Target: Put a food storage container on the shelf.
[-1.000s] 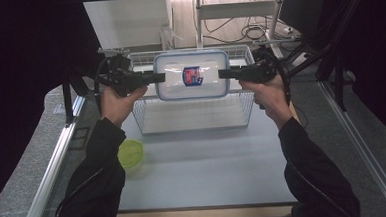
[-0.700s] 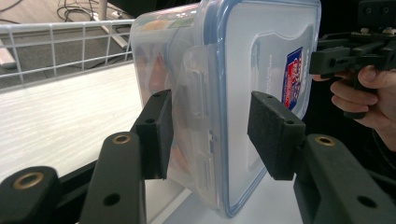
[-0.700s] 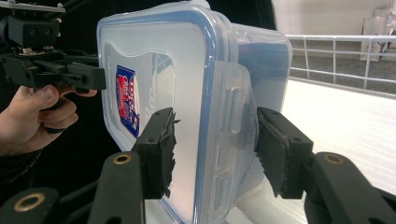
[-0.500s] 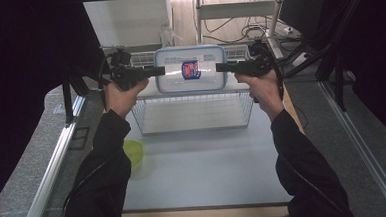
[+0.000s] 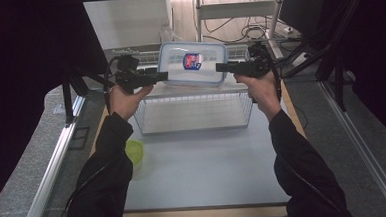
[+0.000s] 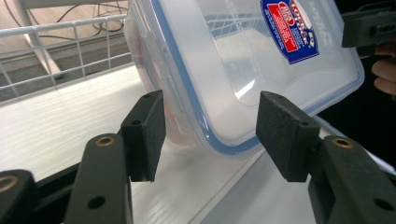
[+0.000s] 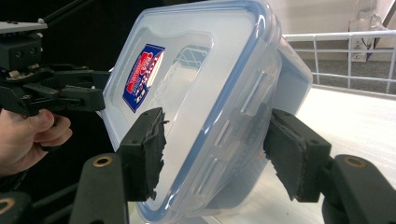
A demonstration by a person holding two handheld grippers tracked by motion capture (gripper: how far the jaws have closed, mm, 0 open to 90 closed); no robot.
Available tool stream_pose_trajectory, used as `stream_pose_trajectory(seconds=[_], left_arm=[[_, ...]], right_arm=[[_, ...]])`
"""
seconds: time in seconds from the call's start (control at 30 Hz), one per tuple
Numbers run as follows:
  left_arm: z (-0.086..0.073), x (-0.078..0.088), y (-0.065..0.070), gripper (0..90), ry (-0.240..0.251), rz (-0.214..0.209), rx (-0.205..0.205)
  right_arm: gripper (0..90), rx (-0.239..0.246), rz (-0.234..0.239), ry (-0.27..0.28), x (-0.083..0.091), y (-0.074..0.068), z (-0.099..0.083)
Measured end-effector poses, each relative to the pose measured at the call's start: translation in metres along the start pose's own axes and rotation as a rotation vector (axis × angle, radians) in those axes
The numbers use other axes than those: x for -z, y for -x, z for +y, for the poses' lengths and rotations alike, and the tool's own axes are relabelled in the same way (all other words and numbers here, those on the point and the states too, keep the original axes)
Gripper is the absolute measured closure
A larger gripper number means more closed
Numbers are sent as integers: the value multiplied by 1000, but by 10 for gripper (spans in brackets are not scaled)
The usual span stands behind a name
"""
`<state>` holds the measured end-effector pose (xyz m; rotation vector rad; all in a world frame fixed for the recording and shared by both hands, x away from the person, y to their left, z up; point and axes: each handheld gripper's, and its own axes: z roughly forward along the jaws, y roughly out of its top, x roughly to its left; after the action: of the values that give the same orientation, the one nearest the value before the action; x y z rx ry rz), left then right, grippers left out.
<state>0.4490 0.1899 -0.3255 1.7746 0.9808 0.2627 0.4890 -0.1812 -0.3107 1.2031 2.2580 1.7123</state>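
Observation:
A clear plastic container (image 5: 192, 63) with a blue-rimmed lid and a red and blue label stands tilted on its edge at the far side of the wire basket (image 5: 194, 113). My left gripper (image 5: 162, 76) is at its left end and my right gripper (image 5: 221, 67) at its right end. In the left gripper view the jaws (image 6: 210, 126) straddle a corner of the container (image 6: 243, 70) with gaps on both sides. In the right gripper view the jaws (image 7: 215, 144) flank the container's (image 7: 196, 79) side, pads just off it. Both pairs of jaws have just been opening.
The basket's white wire walls (image 6: 70, 42) surround a white floor. A yellow-green bowl (image 5: 134, 151) sits on the pale table (image 5: 204, 173) near the left forearm. A shelf with cables stands behind the basket. Dark frames flank the table.
Both hands carried the container toward the basket's far side and a little lower. It now leans on its edge, and both pairs of jaws stand wider around it.

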Motion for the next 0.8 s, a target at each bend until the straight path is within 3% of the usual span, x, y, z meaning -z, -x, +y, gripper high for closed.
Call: stream_pose_trajectory(seconds=[0.2, 0.53, 0.67, 0.73, 0.8], left_arm=[[0, 0, 2, 429, 6, 16, -6], [1, -1, 3, 408, 74, 14, 21], [3, 1, 8, 360, 76, 44, -17], [2, 3, 10, 353, 89, 35, -36], [0, 8, 14, 366, 94, 64, -49]], right_arm=[[378, 28, -43, 3, 0, -3, 5], [374, 145, -211, 16, -4, -17, 7], [367, 164, -217, 20, -6, -18, 4], [367, 177, -222, 23, -4, -19, 4], [368, 189, -227, 34, 0, -21, 3]])
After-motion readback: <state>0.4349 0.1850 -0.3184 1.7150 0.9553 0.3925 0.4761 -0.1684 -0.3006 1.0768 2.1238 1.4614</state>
